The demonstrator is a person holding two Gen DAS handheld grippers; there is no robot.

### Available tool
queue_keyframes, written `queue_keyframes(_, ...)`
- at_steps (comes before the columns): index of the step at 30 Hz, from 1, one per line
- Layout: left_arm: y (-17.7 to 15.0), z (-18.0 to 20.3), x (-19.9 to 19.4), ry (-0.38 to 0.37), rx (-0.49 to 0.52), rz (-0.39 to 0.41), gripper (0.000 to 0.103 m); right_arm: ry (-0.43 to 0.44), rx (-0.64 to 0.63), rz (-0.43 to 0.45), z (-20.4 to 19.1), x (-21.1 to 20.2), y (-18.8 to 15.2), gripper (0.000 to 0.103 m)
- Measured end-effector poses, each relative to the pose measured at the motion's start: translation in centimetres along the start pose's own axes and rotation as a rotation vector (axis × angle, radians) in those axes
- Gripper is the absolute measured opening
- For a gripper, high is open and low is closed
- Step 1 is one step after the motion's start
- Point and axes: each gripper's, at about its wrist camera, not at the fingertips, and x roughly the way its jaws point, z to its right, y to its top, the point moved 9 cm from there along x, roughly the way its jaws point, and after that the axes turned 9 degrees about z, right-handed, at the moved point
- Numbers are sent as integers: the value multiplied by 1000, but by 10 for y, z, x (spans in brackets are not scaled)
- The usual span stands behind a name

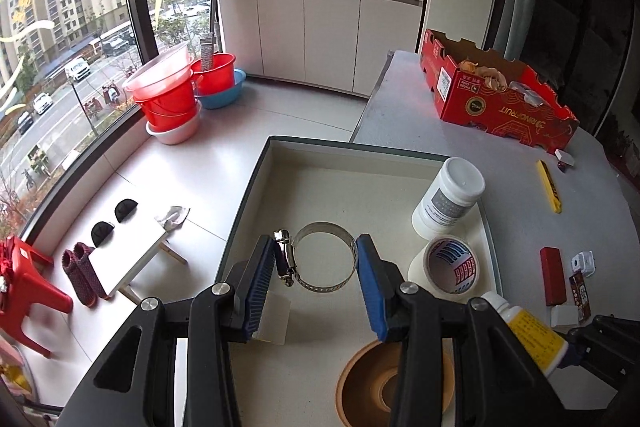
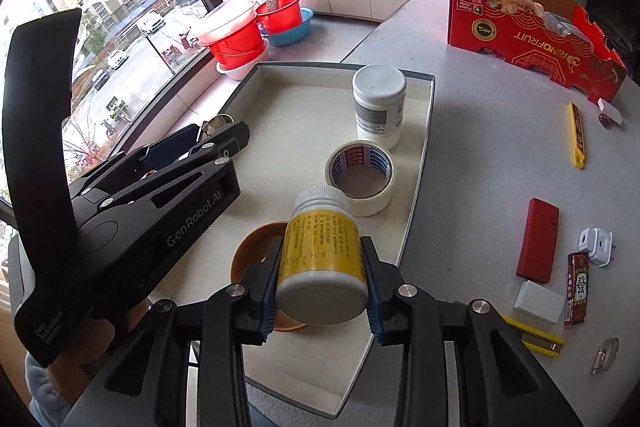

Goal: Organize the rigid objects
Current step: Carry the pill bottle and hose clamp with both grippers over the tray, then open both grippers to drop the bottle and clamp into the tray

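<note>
Gripping hose clamp and bottle

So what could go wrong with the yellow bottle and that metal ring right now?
The yellow bottle is squeezed sideways in the right gripper above the brown dish; set down on its side, it might roll or knock the tape roll. The metal ring, a hose clamp, is pinched across its thin band by the left gripper, so it could slip or spring out over the tray.

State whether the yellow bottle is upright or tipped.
Tipped: the yellow bottle lies on its side in the right gripper, base toward the camera, cap pointing away.
</note>
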Motion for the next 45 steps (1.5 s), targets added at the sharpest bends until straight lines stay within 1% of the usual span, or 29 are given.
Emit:
queue_keyframes(13, 6, 2, 20, 9, -10, -16, 45, 18, 15, -2, -1, 12, 5, 37)
queue_keyframes(18, 8, -2, 24, 19, -10, -17, 45, 12, 5, 2, -2, 14, 7, 37)
queue_keyframes(24, 6, -2, 30, 27, -4, -26, 45, 13, 11, -1, -1, 14, 5, 37)
queue_keyframes(39, 4, 4, 40, 26, 11, -51, 45, 3, -24, 2, -8, 18, 5, 37)
queue_keyframes(45, -2, 7, 49, 22, 23, -80, 46, 6, -24, -17, -11, 23, 0, 37)
